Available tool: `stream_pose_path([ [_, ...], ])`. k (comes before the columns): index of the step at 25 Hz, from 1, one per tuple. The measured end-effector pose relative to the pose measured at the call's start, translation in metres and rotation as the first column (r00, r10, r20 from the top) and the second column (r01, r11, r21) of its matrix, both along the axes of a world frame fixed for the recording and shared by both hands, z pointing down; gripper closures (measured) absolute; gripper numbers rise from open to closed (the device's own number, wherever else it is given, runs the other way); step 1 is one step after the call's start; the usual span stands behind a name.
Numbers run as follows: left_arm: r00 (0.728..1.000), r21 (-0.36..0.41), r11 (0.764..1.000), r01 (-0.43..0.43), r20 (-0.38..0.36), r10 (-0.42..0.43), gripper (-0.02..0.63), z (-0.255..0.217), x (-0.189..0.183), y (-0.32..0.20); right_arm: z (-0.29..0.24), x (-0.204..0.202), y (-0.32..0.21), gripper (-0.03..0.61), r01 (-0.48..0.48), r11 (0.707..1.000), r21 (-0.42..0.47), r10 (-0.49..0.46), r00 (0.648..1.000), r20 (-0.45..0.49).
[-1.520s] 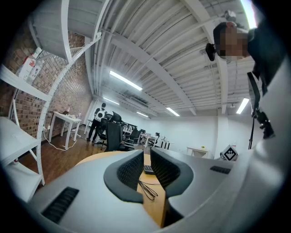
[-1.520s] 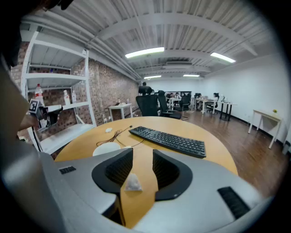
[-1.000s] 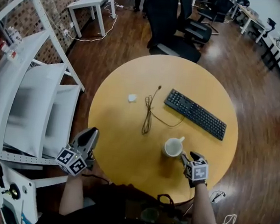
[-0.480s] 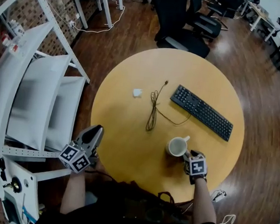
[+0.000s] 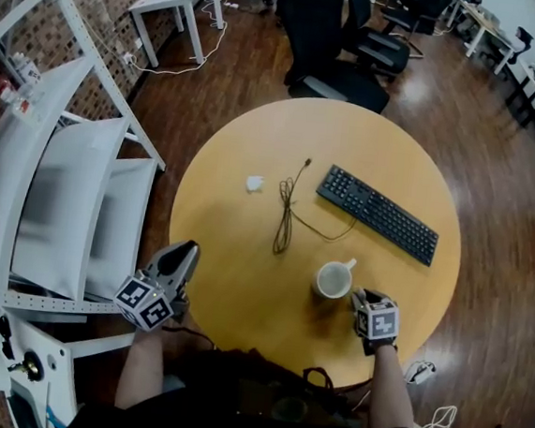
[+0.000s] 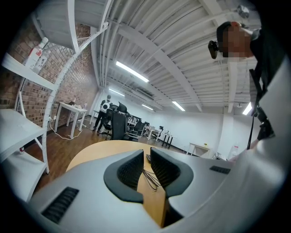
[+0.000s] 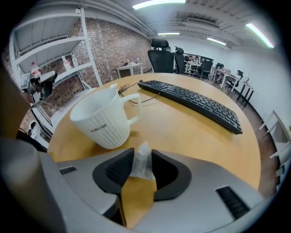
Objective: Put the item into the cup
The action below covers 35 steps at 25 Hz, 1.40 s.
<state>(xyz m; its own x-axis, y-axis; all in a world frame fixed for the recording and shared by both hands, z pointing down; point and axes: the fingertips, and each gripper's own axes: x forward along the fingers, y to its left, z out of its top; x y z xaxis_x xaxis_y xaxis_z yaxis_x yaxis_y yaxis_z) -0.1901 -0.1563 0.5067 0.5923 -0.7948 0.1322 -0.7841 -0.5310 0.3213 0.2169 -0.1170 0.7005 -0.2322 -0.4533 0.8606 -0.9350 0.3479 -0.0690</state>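
The right gripper (image 7: pixel 142 159) hangs low over the near edge of the round wooden table (image 7: pixel 195 141). Between its dark ribbed pads a small translucent white sachet (image 7: pixel 143 164) stands upright on the wood. The jaws are closing on it, and both pads already meet its sides. Just beyond the fingertips and a little to their left stands the white ribbed mug (image 7: pixel 104 120), upright and apart from the sachet, its handle turned away from the gripper towards the far side. Beyond the mug a black keyboard (image 7: pixel 195 103) lies slantwise, with a thin dark cable (image 7: pixel 150 96) beside it.

In the head view the right gripper (image 5: pixel 363 298) points at the mug (image 5: pixel 333 280) from the person's side, nearly touching its rim. The bare right forearm (image 5: pixel 386 399) reaches forward from the body. The sachet cannot be made out here; only the right gripper view shows it. The left gripper (image 5: pixel 181 255) is held at the table's left edge, well apart from the mug and aimed across the table, on an equally bare left forearm (image 5: pixel 139 375).

In its own view the left gripper (image 6: pixel 146 160) has its pads a narrow slit apart with nothing between them. Through the slit the cable (image 6: pixel 152 178) shows on the wood.

Only the head view shows a small white scrap (image 5: pixel 254 185) lying left of the cable (image 5: pixel 284 215) and keyboard (image 5: pixel 377 214).
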Motion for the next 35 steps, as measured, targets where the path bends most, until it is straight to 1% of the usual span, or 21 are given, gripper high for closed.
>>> stream_pose_path([
  [2,1.0,0.007,1.0,-0.011,-0.003,0.011,0.564,-0.001,0.003,-0.001,-0.021,0.001,-0.003,0.453,-0.012,0.998,0.066,0.012,1.0,0.01],
  [4,1.0,0.015,1.0,-0.022,-0.006,0.022,0.563,-0.004,0.005,-0.002,-0.053,-0.003,-0.009,0.453,-0.001,0.983,0.183,-0.003,1.0,0.021],
  [6,1.0,0.022,0.999,-0.03,-0.009,0.03,0.563,-0.007,0.007,-0.002,-0.089,-0.01,-0.016,0.453,-0.002,0.952,0.307,-0.011,0.999,0.04],
  [8,0.999,0.028,0.999,-0.034,-0.014,0.034,0.563,-0.009,0.007,0.0,-0.123,-0.019,-0.022,0.453,-0.013,0.911,0.413,-0.017,0.997,0.069],
  [10,0.999,0.035,0.999,-0.035,-0.034,0.036,0.563,-0.012,0.007,0.001,-0.145,-0.03,-0.028,0.452,-0.026,0.877,0.48,-0.028,0.994,0.105],
  [12,0.997,0.046,0.998,-0.03,-0.064,0.033,0.563,-0.017,0.006,0.003,-0.156,-0.043,-0.034,0.453,-0.021,0.852,0.524,-0.053,0.991,0.126],
  [15,0.997,0.062,0.998,-0.017,-0.069,0.021,0.563,-0.023,0.001,0.008,-0.159,-0.063,-0.037,0.453,0.013,0.829,0.559,-0.109,0.984,0.14],
  [19,0.998,0.078,0.997,0.02,-0.064,-0.015,0.563,-0.028,-0.012,0.015,-0.159,-0.084,-0.037,0.451,0.037,0.816,0.577,-0.153,0.976,0.154],
  [23,0.997,0.08,0.996,0.044,-0.061,-0.039,0.563,-0.029,-0.025,0.024,-0.157,-0.093,-0.037,0.451,0.052,0.801,0.596,-0.182,0.97,0.16],
  [25,0.997,0.079,0.996,0.053,-0.06,-0.048,0.563,-0.028,-0.03,0.029,-0.157,-0.095,-0.036,0.449,0.044,0.806,0.591,-0.182,0.967,0.176],
  [27,0.996,0.079,0.995,0.061,-0.064,-0.056,0.563,-0.027,-0.034,0.031,-0.153,-0.094,-0.035,0.417,0.038,0.808,0.588,-0.184,0.965,0.189],
  [28,0.996,0.079,0.995,0.065,-0.066,-0.059,0.563,-0.027,-0.036,0.032,-0.151,-0.092,-0.034,0.414,0.035,0.807,0.589,-0.183,0.964,0.193],
  [30,0.996,0.078,0.995,0.068,-0.066,-0.062,0.563,-0.027,-0.039,0.032,-0.151,-0.09,-0.032,0.4,0.018,0.811,0.584,-0.17,0.964,0.205],
  [32,0.996,0.08,0.995,0.066,-0.066,-0.06,0.563,-0.027,-0.04,0.031,-0.155,-0.088,-0.029,0.4,-0.007,0.815,0.58,-0.15,0.963,0.222],
  [34,0.996,0.086,0.995,0.059,-0.068,-0.053,0.563,-0.028,-0.037,0.029,-0.158,-0.082,-0.027,0.4,-0.025,0.806,0.592,-0.141,0.962,0.232],
  [35,0.997,0.089,0.995,0.053,-0.068,-0.047,0.563,-0.028,-0.035,0.028,-0.16,-0.077,-0.026,0.4,-0.035,0.796,0.604,-0.137,0.962,0.237],
])
